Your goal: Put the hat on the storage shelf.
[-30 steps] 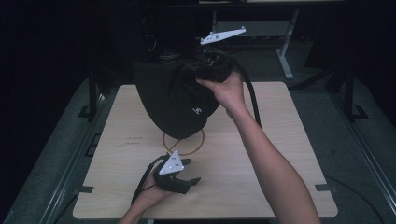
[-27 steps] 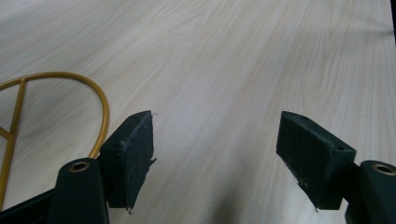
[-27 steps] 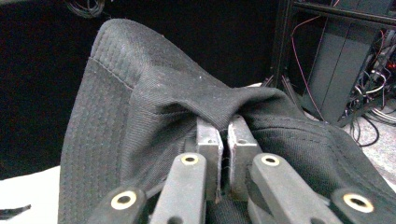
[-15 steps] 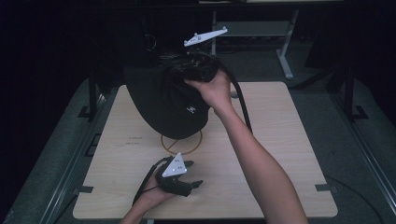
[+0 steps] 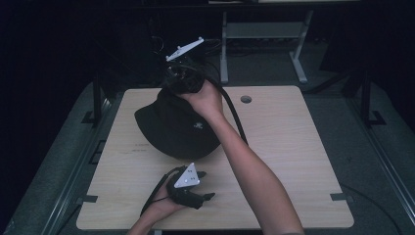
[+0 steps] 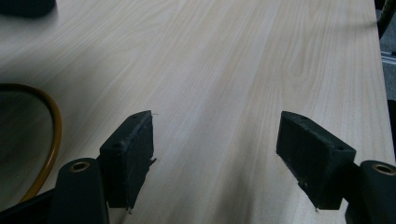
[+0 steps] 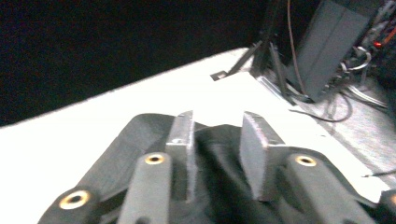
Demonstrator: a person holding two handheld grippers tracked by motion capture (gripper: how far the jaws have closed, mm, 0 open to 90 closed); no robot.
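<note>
A black brimmed hat with a small white logo lies on the wooden table, left of centre. My right gripper is at the hat's far edge, a hand wrapped around its body. In the right gripper view its jaws have just been opening and stand a little apart, with the hat's black cloth bunched between and below them, not pinched. My left gripper rests on the table near the front edge. Its jaws are wide open over bare wood.
A yellow ring curves in at the left of the left gripper view. A thick black cable runs from the right gripper along the forearm. A round hole sits near the table's far edge. A metal frame stands behind.
The right hand carried the hat left and down, so it now lies on the table over the yellow ring that showed below it. The left gripper stayed put.
</note>
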